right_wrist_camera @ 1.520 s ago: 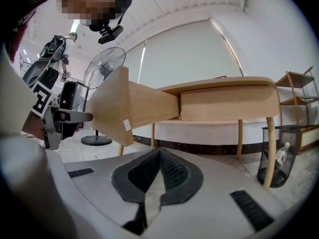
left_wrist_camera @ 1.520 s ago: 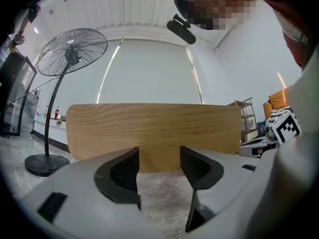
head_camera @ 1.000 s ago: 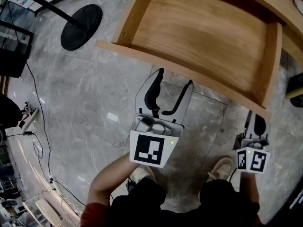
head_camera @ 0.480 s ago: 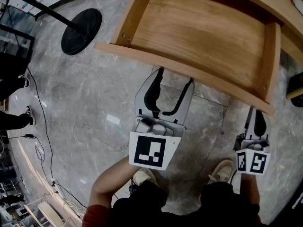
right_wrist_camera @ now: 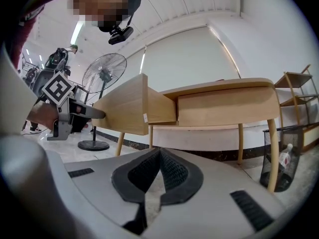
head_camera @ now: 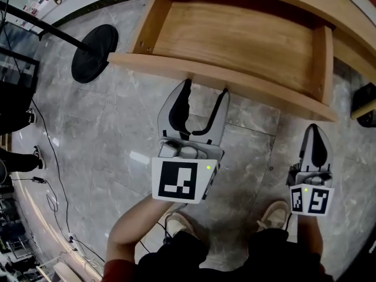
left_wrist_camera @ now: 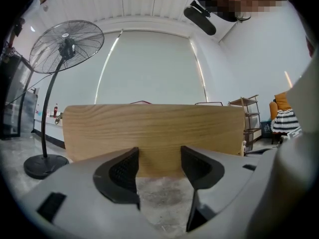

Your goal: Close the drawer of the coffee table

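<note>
The coffee table's wooden drawer (head_camera: 235,40) stands pulled out toward me, empty inside, its front panel (head_camera: 217,84) running across the head view. My left gripper (head_camera: 205,87) is open, both fingertips pressed flat against that front panel (left_wrist_camera: 154,133). My right gripper (head_camera: 318,135) is shut with nothing in it and hangs low to the right, below the drawer's right corner. In the right gripper view the drawer (right_wrist_camera: 134,106) juts out from the table (right_wrist_camera: 224,101), with the left gripper (right_wrist_camera: 67,111) against its front.
A standing fan's black round base (head_camera: 94,44) and pole sit on the grey marble floor at the left. A wire mesh bin (right_wrist_camera: 286,156) and a shelf unit (right_wrist_camera: 299,91) stand to the right. My shoes (head_camera: 273,213) are just below the grippers.
The drawer has slid inward toward the table, with my left gripper following its front panel. The right gripper has risen slightly and stays shut.
</note>
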